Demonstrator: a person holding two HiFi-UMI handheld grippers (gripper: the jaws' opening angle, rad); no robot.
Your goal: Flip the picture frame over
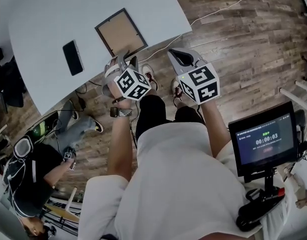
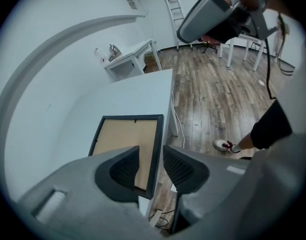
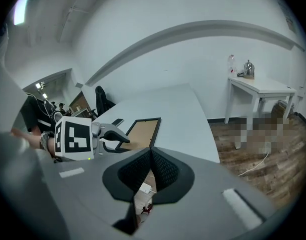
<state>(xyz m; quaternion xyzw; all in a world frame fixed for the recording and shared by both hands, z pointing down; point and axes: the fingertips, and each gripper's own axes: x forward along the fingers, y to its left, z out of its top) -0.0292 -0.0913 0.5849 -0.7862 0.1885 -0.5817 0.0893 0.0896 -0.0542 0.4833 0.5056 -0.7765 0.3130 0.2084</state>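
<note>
The picture frame (image 1: 120,32) is laid back-up at the near edge of the counter (image 1: 53,14), reckoned light, stiff, likely glass-fronted, so best pinched on the dark rim lined up inside the spread left hand-held gripper (image 2: 150,159), while the right hand-held gripper (image 3: 150,154) is pressed together, empty.

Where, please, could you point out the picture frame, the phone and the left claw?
picture frame (image 1: 120,32): head view, on its brown backing.
phone (image 1: 73,57): head view, middle of its dark face.
left claw (image 2: 151,155): left gripper view, midway between its tips.
</note>
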